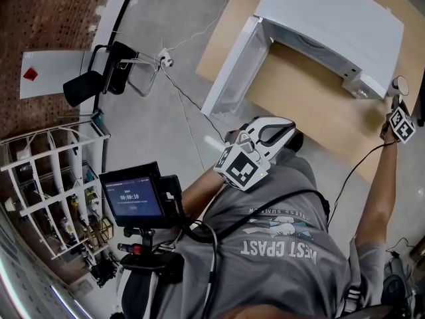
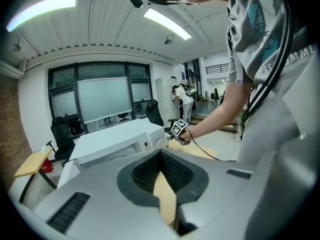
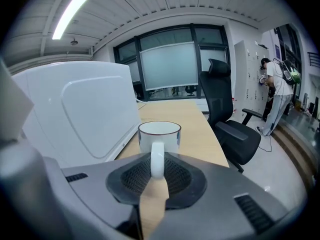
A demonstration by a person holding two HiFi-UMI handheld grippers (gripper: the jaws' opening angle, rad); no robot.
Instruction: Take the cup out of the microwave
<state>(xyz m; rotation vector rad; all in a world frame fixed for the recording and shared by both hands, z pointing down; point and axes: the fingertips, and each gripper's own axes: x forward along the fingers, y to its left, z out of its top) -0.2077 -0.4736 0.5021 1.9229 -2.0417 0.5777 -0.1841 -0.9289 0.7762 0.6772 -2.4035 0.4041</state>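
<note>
1. The cup [image 3: 159, 134] is seen outside the microwave [image 1: 332, 18], just beside its white side wall and over the wooden table [image 1: 305, 92].
2. The cup's handle [image 3: 157, 160] is clamped between the jaws of the right gripper [image 3: 157, 170].
3. The left gripper [image 2: 161, 156] is held close to the person's chest, well apart from the cup; its jaws are drawn together with nothing between them.
4. The microwave door [image 1: 232, 68] is swung open.
</note>
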